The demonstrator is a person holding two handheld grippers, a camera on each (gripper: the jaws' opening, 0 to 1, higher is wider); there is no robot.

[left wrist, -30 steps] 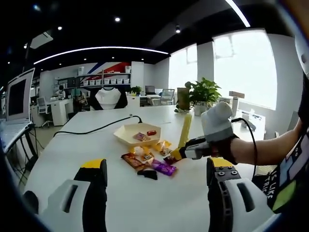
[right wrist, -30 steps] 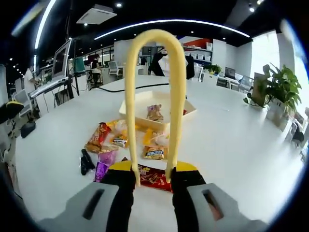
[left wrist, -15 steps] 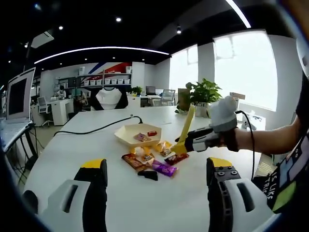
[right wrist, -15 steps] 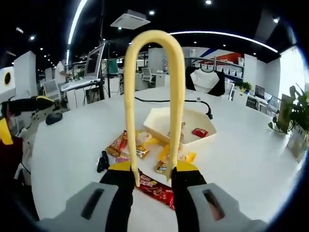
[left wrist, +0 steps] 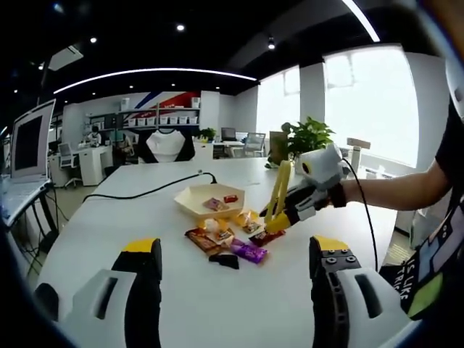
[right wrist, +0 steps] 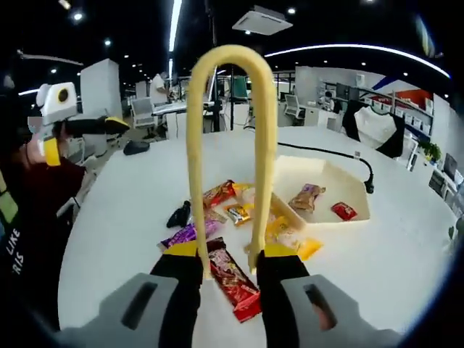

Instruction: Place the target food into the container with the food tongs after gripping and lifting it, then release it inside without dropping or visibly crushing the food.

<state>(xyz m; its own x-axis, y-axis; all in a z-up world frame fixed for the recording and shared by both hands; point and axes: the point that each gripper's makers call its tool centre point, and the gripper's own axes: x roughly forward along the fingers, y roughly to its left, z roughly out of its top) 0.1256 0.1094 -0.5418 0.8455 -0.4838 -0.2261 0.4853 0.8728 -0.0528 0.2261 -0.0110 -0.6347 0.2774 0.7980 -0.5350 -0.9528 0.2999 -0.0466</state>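
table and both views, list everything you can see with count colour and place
table: one, white, under everything
container: one, cream, open tray holding two snack packets
snack packets: several, red, purple, orange and yellow, loose beside the container
food tongs: one, pale yellow, held between the right tool's jaws, arch pointing away
black object: one, small, beside the packets
black cable: one, running across the table
potted plant: one, green, at the table's far edge
left tool: jaws apart, empty
right tool: closed on the tongs
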